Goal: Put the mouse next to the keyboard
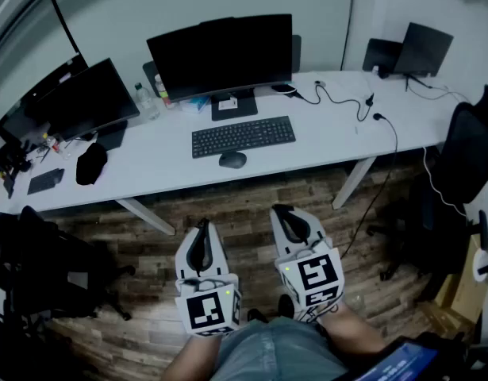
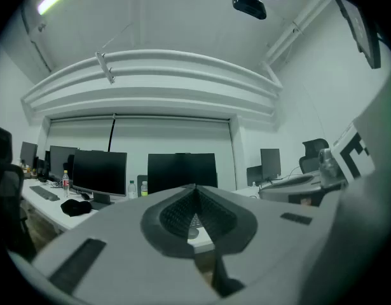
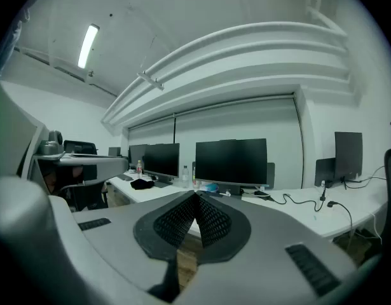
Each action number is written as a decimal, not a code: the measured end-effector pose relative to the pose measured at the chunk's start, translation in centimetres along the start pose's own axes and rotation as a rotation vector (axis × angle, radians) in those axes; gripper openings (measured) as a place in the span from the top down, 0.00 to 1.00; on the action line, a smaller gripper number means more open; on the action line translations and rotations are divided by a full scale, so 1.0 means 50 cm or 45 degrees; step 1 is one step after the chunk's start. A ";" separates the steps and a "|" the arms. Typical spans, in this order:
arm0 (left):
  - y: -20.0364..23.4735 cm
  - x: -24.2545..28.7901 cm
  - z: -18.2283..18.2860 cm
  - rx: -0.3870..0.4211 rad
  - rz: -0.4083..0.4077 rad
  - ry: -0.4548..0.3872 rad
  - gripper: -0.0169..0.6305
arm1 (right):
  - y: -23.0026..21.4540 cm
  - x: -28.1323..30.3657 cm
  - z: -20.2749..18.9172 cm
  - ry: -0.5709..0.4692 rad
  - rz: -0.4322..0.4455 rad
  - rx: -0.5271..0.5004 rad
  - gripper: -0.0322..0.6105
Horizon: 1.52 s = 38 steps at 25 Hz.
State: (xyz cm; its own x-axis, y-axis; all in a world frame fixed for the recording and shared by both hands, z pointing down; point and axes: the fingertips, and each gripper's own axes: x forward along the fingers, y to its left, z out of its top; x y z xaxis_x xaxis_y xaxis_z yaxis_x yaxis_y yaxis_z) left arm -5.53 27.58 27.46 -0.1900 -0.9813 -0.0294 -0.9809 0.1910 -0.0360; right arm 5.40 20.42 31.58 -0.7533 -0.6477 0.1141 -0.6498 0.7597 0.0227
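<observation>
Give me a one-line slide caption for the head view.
Left gripper and right gripper, both shut and empty, held low before the white desk; mouse lies just in front of the keyboard.

I held the left gripper (image 1: 201, 227) and the right gripper (image 1: 282, 213) side by side, low, pointing forward. Both pairs of jaws were pressed together.
</observation>
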 end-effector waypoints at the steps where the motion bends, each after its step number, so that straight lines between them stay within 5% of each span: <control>1: -0.003 0.001 -0.002 0.000 0.001 0.002 0.97 | -0.002 0.000 -0.002 0.000 0.002 0.000 0.93; 13: -0.047 0.017 -0.022 0.029 0.034 0.055 0.97 | -0.042 -0.004 -0.017 -0.039 0.074 0.071 0.92; 16: -0.063 0.025 -0.026 0.048 0.058 0.071 0.97 | -0.046 0.007 -0.018 -0.038 0.167 0.081 0.63; 18: -0.069 0.026 -0.032 0.058 0.076 0.079 0.97 | -0.050 0.015 -0.021 -0.030 0.208 0.079 0.59; 30: 0.008 0.085 -0.088 0.058 0.205 0.157 0.97 | -0.055 0.141 -0.053 0.012 0.341 0.000 0.58; 38: 0.123 0.244 -0.166 -0.032 0.196 0.203 0.97 | -0.041 0.339 -0.100 0.115 0.441 -0.051 0.53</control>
State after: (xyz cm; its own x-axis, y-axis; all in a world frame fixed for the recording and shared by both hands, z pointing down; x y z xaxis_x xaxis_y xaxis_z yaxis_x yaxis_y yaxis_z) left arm -14.21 16.60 35.15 -0.3400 -0.9320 0.1254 -0.9401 0.3405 -0.0180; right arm -5.51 8.16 38.41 -0.9149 -0.3455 0.2089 -0.3520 0.9360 0.0063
